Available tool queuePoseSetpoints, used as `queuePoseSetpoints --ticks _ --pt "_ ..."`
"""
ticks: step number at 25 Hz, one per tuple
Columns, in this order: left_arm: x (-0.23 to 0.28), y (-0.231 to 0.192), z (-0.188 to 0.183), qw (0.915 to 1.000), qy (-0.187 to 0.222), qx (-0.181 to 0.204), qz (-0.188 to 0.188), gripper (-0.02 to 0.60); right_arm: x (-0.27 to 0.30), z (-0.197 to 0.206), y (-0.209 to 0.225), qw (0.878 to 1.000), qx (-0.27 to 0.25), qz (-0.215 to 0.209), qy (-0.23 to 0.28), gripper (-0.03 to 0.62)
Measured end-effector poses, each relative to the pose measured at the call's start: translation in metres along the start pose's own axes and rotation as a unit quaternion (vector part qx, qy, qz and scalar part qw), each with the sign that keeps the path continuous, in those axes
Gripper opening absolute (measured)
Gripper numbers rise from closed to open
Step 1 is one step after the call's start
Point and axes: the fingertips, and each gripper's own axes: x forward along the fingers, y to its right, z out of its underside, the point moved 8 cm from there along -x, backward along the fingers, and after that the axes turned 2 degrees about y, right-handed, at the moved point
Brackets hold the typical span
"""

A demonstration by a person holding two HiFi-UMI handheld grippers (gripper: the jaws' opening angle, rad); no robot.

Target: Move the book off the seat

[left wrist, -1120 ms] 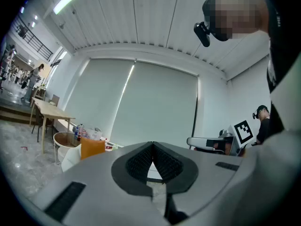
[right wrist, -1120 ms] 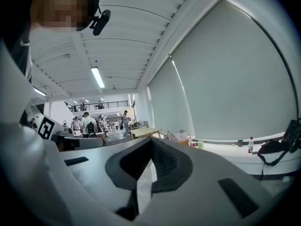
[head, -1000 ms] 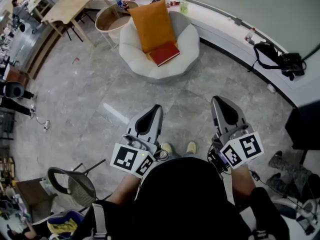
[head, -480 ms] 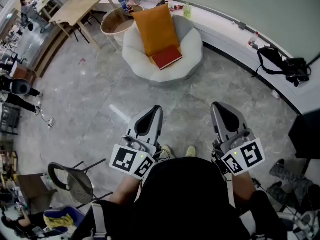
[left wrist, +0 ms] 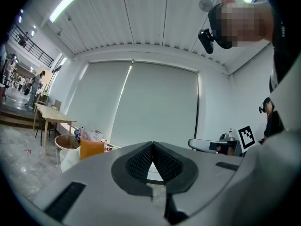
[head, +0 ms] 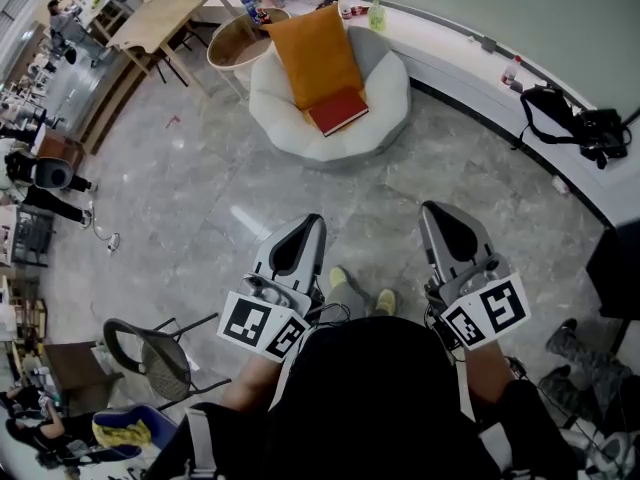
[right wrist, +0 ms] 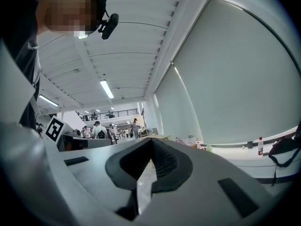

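Closest to me, the left gripper (head: 300,230) and right gripper (head: 445,223) sit level in front of my body. Each has its jaws pressed together at the tips with nothing between them. My shoes (head: 340,280) show just beyond them on the floor (head: 200,188), which is grey polished stone and looks hard and slick. A wire-backed chair (head: 150,353) stands at 8 o'clock.

Nothing of the job is done yet. The red book (head: 338,111) lies flat on the round white seat (head: 385,98) at 12 o'clock, well apart from both grippers, its far edge touching the orange cushion (head: 314,53) propped behind it. By my reckoning I have to close the gap, open a claw, take the book by an edge and carry it clear.

Farther out, a round side table (head: 235,43) stands beside the seat at 11 o'clock, with a long wooden table (head: 160,13) at 10. A white ledge (head: 450,58) curves along the wall. On it at 2 o'clock is what may be a black bag (head: 585,128).
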Motion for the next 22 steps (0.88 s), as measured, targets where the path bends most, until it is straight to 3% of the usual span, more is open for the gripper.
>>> queuePoseSetpoints --ticks 13,22 --pt "0.003 -0.011 0.006 1.0000 0.000 0.004 -0.008 0.008 0.012 0.010 0.001 1.000 0.000 -0.008 -0.001 0.009" --pt "0.014 -0.043 0.007 0.9998 -0.001 -0.010 -0.017 0.008 0.050 0.012 0.008 0.999 -0.023 -0.017 -0.023 0.009"
